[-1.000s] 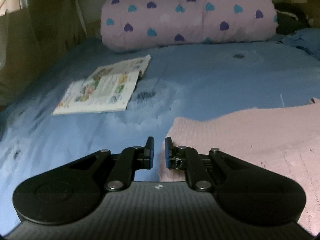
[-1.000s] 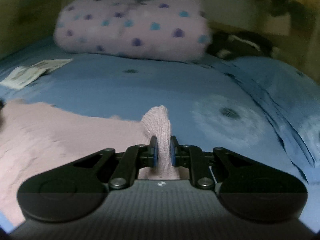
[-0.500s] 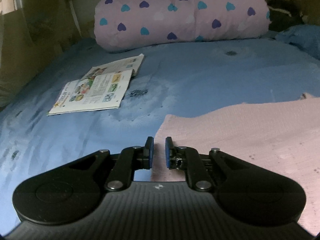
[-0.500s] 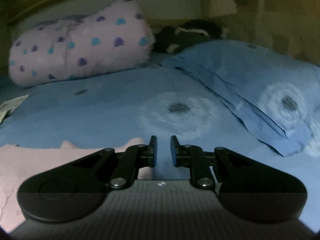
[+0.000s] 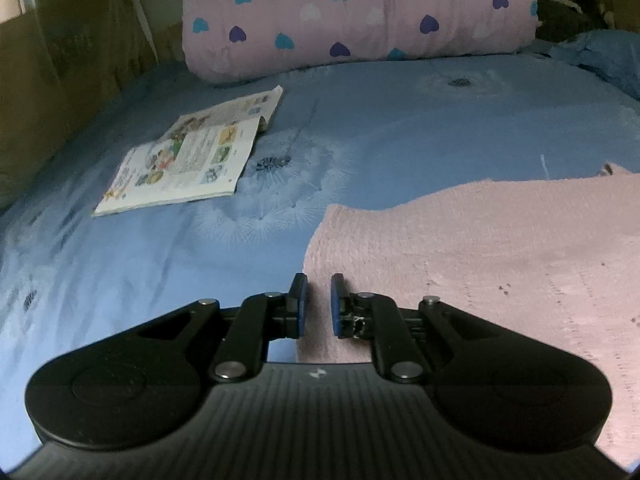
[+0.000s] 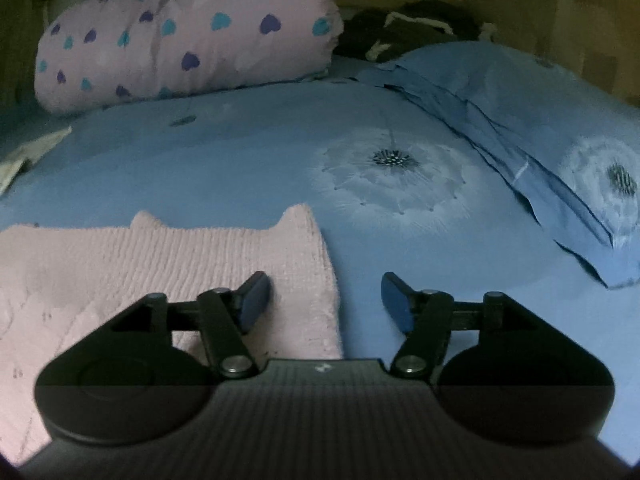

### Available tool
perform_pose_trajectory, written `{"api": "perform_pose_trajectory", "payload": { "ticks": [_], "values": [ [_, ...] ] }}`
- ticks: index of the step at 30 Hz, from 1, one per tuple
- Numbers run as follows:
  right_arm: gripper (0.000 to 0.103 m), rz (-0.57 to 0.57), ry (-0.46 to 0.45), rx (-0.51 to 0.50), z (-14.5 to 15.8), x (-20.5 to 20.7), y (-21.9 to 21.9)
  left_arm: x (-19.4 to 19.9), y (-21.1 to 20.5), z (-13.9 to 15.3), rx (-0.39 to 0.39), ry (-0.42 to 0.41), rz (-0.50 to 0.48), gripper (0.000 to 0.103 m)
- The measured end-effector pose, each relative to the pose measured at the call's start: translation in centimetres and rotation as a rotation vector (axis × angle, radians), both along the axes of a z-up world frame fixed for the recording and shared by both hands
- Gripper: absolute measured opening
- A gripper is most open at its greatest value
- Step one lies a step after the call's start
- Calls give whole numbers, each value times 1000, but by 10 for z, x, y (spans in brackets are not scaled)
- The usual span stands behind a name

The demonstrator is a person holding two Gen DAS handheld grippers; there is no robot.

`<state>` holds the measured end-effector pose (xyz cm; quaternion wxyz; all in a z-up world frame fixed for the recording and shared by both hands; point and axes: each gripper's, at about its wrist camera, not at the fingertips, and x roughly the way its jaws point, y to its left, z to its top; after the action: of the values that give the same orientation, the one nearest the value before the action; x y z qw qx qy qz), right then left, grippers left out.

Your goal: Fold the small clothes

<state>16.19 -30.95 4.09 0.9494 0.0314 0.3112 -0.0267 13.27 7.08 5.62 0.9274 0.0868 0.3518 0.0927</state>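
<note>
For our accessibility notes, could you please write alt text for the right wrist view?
The right gripper hangs open over the right edge of a pink knit garment lying flat on a blue dandelion-print bedsheet. Behind lie a heart-print pink quilt roll and a blue pillow.

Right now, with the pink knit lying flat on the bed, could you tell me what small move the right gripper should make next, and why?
Probably lower the right gripper and close it on the near right edge of the pink knit garment. Its jaws stand wide open and empty, straddling that edge, one finger over the knit and one over the blue sheet. The left gripper hangs narrowly parted over the opposite edge.
</note>
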Motion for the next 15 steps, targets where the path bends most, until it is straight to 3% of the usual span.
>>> {"api": "perform_pose_trajectory", "payload": {
  "ticks": [6,9,11,13,15],
  "values": [
    [65,-24,-20,63,15,-17,-1,-12,4,20,-106,36,-38,16],
    [65,-16,-34,84,24,-32,0,-24,4,31,-132,42,-33,31],
    [66,-15,-29,101,30,-40,-1,-34,5,41,-146,35,-19,48],
    [69,-15,-30,121,36,-51,-2,-44,6,49,-156,21,-11,53],
    [80,-9,-41,137,42,-63,-3,-54,6,56,-164,24,-13,56]
  ]
}}
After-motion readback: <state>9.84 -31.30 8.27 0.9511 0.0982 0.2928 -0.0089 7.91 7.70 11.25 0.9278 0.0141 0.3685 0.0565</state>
